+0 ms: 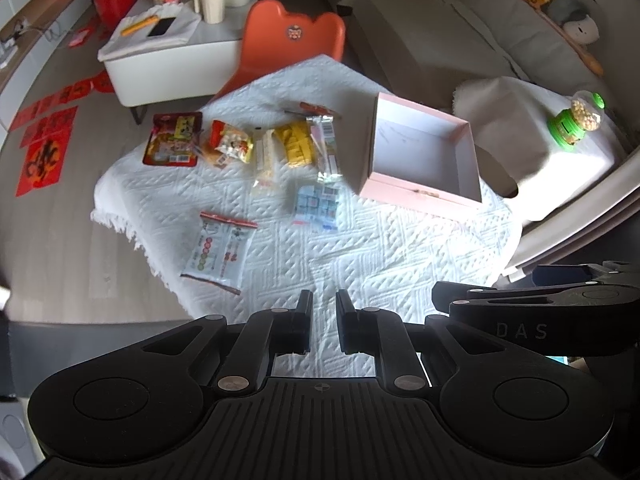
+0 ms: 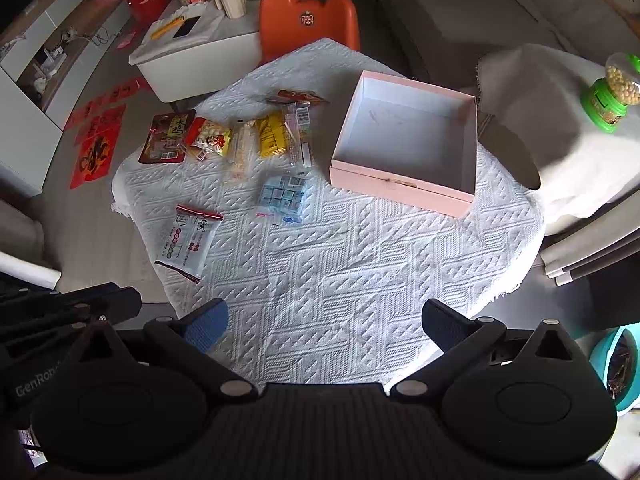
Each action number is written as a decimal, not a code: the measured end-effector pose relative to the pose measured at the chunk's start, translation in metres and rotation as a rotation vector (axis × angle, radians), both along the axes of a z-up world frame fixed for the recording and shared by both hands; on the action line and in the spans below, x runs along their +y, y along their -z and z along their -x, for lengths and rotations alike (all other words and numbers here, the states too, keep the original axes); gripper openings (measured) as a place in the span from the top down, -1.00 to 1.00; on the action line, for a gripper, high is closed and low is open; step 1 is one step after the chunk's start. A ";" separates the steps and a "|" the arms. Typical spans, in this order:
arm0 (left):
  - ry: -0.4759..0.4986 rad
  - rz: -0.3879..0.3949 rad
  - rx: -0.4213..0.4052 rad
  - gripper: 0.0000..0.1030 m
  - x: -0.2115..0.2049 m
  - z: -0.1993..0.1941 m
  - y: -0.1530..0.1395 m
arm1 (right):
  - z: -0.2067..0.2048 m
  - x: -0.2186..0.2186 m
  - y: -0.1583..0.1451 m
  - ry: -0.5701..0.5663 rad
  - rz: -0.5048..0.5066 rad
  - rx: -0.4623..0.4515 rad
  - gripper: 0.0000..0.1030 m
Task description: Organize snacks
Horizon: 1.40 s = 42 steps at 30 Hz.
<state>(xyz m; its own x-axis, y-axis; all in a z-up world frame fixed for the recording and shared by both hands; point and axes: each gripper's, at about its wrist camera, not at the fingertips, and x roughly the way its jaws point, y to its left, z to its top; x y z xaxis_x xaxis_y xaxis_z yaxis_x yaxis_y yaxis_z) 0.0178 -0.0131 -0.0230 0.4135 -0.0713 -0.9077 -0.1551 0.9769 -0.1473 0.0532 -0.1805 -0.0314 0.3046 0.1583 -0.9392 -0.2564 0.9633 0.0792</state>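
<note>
A pink box [image 2: 404, 188] with a white inside sits open-topped near the far right edge of the surface [image 2: 340, 280], which is draped in a white quilted cloth; nothing lies in the box. The snacks are spread to its left. Along the far left edge runs a loose row: a dark red packet [image 2: 168, 136], a yellow-and-red bag of round white sweets [image 2: 210, 138], a long clear-wrapped bar [image 2: 242, 152], a yellow packet [image 2: 272, 134], a clear wrapper with a barcode [image 2: 300, 134], and a small red packet [image 2: 296, 97] behind them. Just beside the box's near left corner lies a clear bag of pale blue cubes [image 2: 284, 196]. Nearer the left edge, apart from the others, lies a white zip bag with a red strip [image 2: 188, 242].

The left gripper [image 1: 324, 328] hangs above the near edge, its jaws drawn nearly together with only a slim gap and nothing between them. The right gripper [image 2: 324, 328] hovers over the same edge, spread wide and empty.

Beyond the surface stand an orange chair [image 2: 308, 24] and, on a side stand to the right, a green-based candy dispenser [image 2: 612, 92].
</note>
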 end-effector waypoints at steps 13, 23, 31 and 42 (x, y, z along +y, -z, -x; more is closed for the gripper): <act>0.000 0.004 0.006 0.69 -0.003 0.000 -0.001 | 0.005 -0.004 0.001 0.000 0.001 0.000 -1.00; 0.001 0.001 0.007 0.69 -0.006 -0.001 -0.002 | 0.006 -0.009 -0.002 0.007 -0.004 -0.004 -1.00; 0.005 -0.003 0.002 0.69 -0.003 -0.002 -0.005 | 0.004 -0.008 -0.003 0.012 -0.010 -0.006 -1.00; 0.000 0.008 0.010 0.69 -0.004 -0.002 -0.002 | 0.003 -0.009 0.001 0.012 -0.003 0.005 -1.00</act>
